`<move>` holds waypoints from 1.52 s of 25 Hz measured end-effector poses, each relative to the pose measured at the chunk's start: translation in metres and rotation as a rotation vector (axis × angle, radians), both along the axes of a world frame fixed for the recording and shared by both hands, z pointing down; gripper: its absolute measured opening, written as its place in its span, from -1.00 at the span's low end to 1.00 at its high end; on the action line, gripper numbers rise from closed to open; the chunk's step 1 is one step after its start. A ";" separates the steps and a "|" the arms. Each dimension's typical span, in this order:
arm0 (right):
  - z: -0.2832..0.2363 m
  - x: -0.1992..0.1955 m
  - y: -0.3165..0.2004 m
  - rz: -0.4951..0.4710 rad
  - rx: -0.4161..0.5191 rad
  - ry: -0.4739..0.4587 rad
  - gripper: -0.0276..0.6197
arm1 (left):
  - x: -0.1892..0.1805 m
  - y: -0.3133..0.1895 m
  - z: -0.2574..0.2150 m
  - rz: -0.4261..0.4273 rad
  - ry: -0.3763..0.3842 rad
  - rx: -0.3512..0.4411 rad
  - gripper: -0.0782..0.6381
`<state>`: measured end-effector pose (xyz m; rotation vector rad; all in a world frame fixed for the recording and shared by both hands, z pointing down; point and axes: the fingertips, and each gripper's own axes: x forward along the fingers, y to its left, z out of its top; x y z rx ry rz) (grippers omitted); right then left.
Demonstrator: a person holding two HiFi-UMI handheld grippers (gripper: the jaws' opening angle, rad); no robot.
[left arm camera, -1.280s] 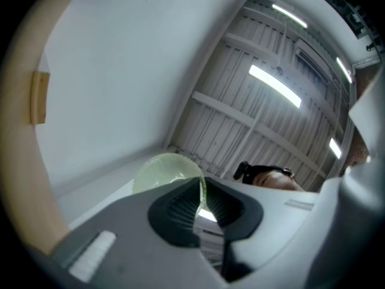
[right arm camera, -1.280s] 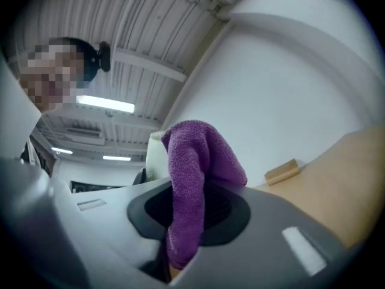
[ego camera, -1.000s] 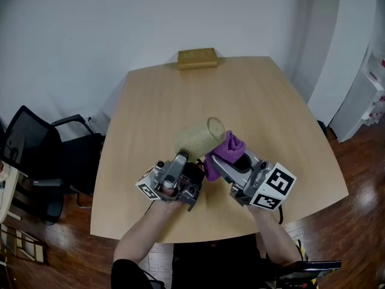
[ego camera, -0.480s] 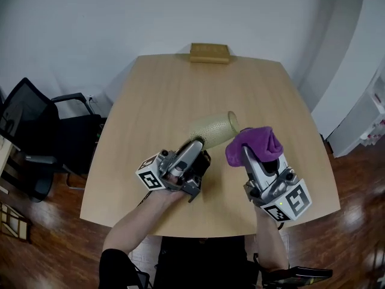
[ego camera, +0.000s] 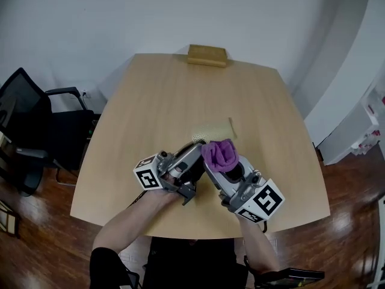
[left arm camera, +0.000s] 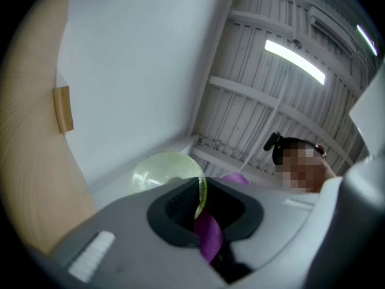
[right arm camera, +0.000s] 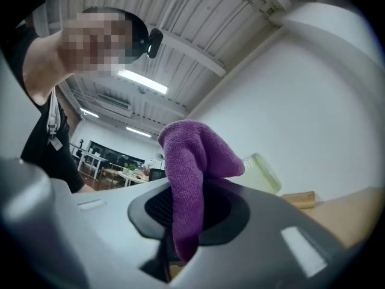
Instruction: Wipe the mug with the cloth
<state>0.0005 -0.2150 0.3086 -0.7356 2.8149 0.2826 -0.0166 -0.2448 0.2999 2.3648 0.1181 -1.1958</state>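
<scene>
A pale yellow-green translucent mug (ego camera: 214,129) lies tilted on its side above the table, mouth toward the right. My left gripper (ego camera: 194,152) is shut on the mug (left arm camera: 161,170), with the mug's wall standing between the jaws. Those jaws have just been opening slightly, the wall still between them. My right gripper (ego camera: 222,164) is shut on a bunched purple cloth (ego camera: 219,153), which sits against the mug close to the left gripper's tip. In the right gripper view the cloth (right arm camera: 191,161) rises out of the jaws, with the mug (right arm camera: 262,172) just behind it. A purple strip of cloth (left arm camera: 209,236) shows at the left jaws.
The light wooden table (ego camera: 174,89) carries a small tan block (ego camera: 207,55) at its far edge. A black office chair (ego camera: 27,122) stands left of the table. White shelving (ego camera: 367,125) is at the right, over a dark wooden floor.
Half a second ago the right gripper held the cloth apart, to the mug's right. It has swung back left against the mug. The mug has sunk and tilted flatter.
</scene>
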 end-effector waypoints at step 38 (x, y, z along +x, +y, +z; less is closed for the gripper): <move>-0.028 0.070 -0.025 0.188 -0.083 -0.144 -0.74 | 0.043 0.020 0.009 -0.270 -0.397 0.312 -0.65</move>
